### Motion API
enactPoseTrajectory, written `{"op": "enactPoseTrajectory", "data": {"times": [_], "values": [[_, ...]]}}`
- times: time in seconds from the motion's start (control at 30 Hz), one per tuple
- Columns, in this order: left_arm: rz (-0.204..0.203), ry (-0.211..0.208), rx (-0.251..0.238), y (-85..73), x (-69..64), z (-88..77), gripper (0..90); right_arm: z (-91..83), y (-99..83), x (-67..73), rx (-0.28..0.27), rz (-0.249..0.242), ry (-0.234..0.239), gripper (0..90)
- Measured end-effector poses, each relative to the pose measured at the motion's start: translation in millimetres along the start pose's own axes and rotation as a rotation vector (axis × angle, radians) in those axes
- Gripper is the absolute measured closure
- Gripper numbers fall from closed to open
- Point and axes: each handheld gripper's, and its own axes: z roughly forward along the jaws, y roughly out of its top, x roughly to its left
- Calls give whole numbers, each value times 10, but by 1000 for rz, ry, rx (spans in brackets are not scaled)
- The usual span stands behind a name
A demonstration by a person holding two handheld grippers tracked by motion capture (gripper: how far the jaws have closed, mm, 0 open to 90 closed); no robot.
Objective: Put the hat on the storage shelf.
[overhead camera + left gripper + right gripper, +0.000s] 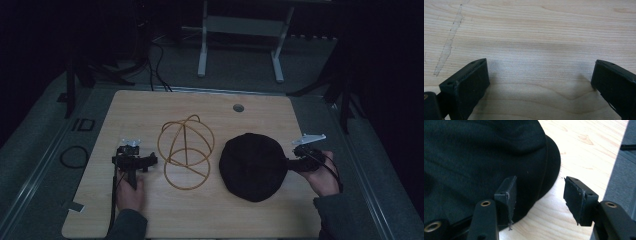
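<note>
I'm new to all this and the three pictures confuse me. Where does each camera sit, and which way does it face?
High view: above the person's side, looking forward and down on the table; both hands hold grippers, left gripper, right gripper.
Left gripper view: rides the left gripper, facing bare wood between open jaws.
Right gripper view: rides the right gripper, facing the black cap, open jaws astride its brim.
Shared: the cap shows in the high view too.

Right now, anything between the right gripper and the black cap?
Nothing visible. The right gripper is open at the black cap's right edge: one jaw lies over the brim, the other over bare table. The wire hat stand sits on the cap's far side.
</note>
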Motion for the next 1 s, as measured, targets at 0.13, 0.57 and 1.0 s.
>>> {"op": "enactPoseTrajectory", "data": {"times": [0.13,0.57,1.0], "values": [[0,0,0,0,0,0,12,40,108,-21,-1,-12,16,432],[-2,0,-1,0,-1,1,12,176,477,-106,53,-70,55,425],[0,0,0,0,0,0,12,545,725,-206,148,-67,113,410]]}}
